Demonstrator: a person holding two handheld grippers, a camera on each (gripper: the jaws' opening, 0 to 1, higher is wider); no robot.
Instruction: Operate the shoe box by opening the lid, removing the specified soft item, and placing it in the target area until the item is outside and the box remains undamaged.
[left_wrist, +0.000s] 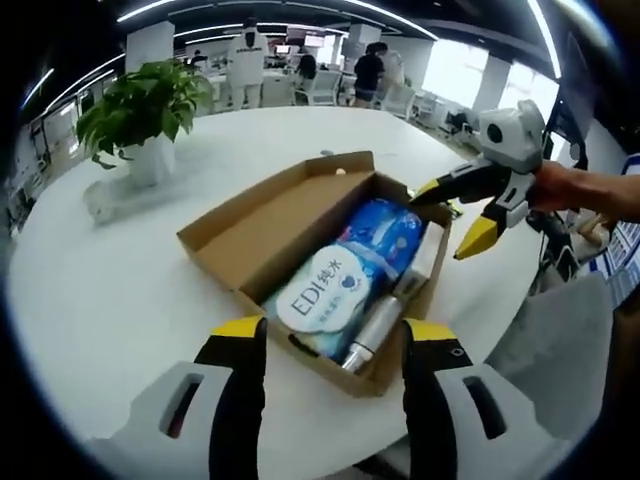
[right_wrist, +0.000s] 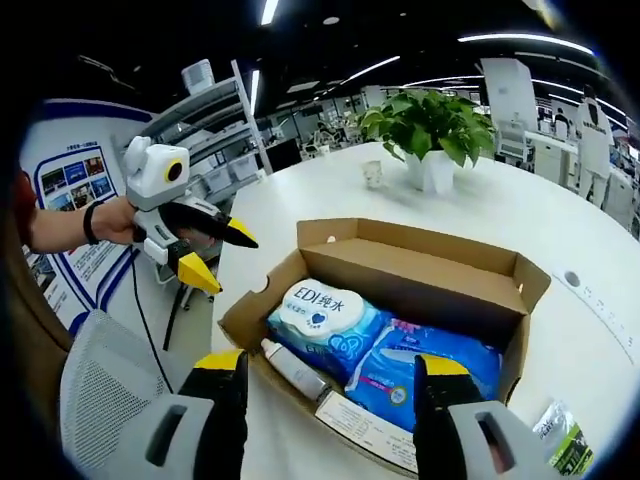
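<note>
A cardboard shoe box (left_wrist: 250, 225) (right_wrist: 420, 265) lies open on the white table, its lid folded back flat. Inside are a blue wet-wipe packet (left_wrist: 325, 290) (right_wrist: 320, 315) marked EDI, a second blue packet (left_wrist: 385, 230) (right_wrist: 430, 365), a silver tube (left_wrist: 372, 330) (right_wrist: 292, 368) and a white flat carton (left_wrist: 425, 255) (right_wrist: 365, 425). My left gripper (left_wrist: 335, 335) (right_wrist: 228, 262) hangs open at the box's near end, holding nothing. Over the box's far right corner my right gripper (left_wrist: 447, 218) (right_wrist: 330, 365) stands open, also holding nothing.
A potted plant (left_wrist: 140, 110) (right_wrist: 430, 125) stands on the round table (left_wrist: 120, 290) (right_wrist: 560, 215) beyond the box, with a small cup (right_wrist: 373, 175) near it. A green packet (right_wrist: 560, 435) lies by the table edge. A grey mesh chair (right_wrist: 100, 400) (left_wrist: 570, 340) stands beside the table.
</note>
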